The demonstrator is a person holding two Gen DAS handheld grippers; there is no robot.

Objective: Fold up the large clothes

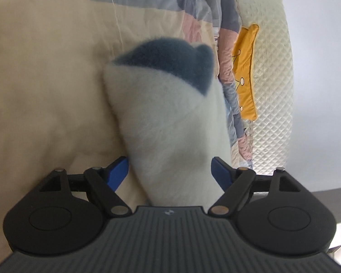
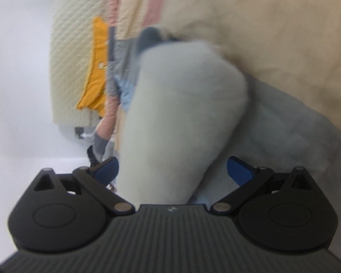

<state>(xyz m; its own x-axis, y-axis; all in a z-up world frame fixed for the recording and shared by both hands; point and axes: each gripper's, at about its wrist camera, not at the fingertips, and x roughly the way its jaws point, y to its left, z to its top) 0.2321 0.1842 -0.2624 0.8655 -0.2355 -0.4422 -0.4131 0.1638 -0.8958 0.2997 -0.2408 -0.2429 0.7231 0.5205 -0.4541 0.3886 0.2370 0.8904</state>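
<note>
Now we seem to be at a release: a fluffy white garment (image 1: 170,122), with a dark blue part (image 1: 170,56) at its far end, lies bundled on the cream bedspread (image 1: 45,79) between the blue fingers of both tools. The left hand-held gripper (image 1: 171,173) stands spread, its pads (image 1: 118,170) close beside the fleece but not visibly pressing it; the right hand-held gripper (image 2: 174,170) is spread wider, with a clear gap on one side. We judge a fold has just been laid down, so the next move calls for backing both tools off without dragging the pile, then finding a fresh edge to take.

Much stays unclear. The right view is blurred, the garment's near end is cut off by each tool's body, and we cannot tell how many layers it has or what kind of clothing it is. A yellow cushion (image 1: 245,68) leans against a quilted headboard (image 1: 270,79).
</note>
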